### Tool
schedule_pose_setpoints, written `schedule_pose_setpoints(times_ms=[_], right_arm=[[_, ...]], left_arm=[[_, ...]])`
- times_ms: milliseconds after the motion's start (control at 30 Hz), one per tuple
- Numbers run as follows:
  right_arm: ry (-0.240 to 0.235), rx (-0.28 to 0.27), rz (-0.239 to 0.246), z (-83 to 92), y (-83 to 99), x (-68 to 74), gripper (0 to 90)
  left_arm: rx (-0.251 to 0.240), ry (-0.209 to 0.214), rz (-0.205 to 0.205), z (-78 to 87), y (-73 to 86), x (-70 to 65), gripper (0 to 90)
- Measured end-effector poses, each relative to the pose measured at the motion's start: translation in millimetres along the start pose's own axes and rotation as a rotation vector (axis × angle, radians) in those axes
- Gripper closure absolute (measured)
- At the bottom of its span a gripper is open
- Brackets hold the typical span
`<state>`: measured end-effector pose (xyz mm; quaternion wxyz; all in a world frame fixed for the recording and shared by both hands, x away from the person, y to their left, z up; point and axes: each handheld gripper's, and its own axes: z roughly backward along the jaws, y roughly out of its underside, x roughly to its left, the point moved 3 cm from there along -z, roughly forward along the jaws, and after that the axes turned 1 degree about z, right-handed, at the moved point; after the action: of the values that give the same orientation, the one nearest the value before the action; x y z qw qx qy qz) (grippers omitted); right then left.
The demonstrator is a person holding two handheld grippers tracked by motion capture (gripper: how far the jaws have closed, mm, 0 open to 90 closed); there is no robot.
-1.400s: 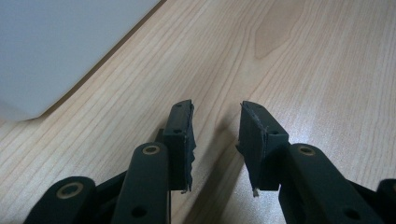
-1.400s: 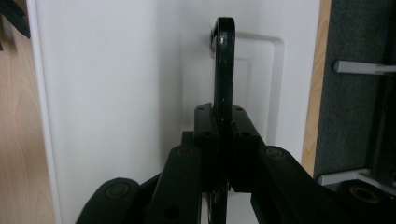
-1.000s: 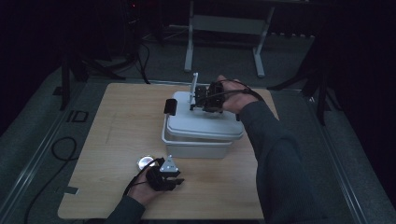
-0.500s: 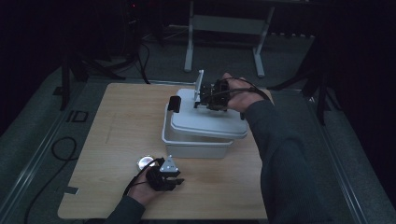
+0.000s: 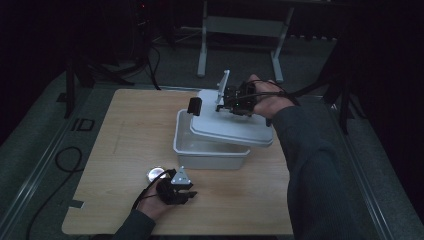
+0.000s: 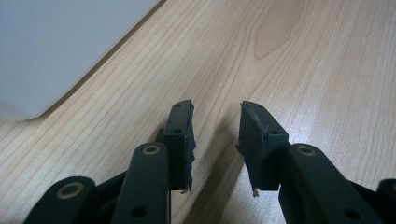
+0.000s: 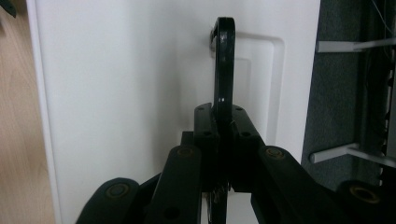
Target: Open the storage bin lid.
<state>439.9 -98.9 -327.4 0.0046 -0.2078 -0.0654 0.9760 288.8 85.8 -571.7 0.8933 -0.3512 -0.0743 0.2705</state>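
A white plastic bin (image 5: 210,152) stands in the middle of the wooden table (image 5: 125,130). Its white lid (image 5: 230,127) is lifted off the rim and hangs tilted over the bin's right side, leaving the left part of the opening uncovered. My right gripper (image 5: 232,100) is shut on the lid's thin black handle (image 7: 223,70), which stands upright between the jaws against the lid (image 7: 116,93). My left gripper (image 5: 182,192) rests low near the front of the table, open, with bare wood between its jaws (image 6: 215,135). The bin's wall (image 6: 56,46) lies just beyond it.
A small round shiny object (image 5: 156,173) lies on the table next to the left hand. A black latch (image 5: 194,106) sticks up at the bin's far left corner. A metal stand (image 5: 240,25) is behind the table, and a cable (image 5: 65,160) loops on the floor at left.
The right gripper has raised the lid by its handle and carried it to the right, uncovering part of the bin. The left gripper has stayed put.
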Motion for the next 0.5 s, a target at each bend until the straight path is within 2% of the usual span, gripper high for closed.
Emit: schedule_pose_setpoints(times_ms=[500], right_arm=[[0.02, 0.01, -0.048, 7.3, 23.7, -6.6, 84.3]], left_arm=[[-0.001, 0.001, 0.002, 0.1, 0.1, 0.0, 65.4]])
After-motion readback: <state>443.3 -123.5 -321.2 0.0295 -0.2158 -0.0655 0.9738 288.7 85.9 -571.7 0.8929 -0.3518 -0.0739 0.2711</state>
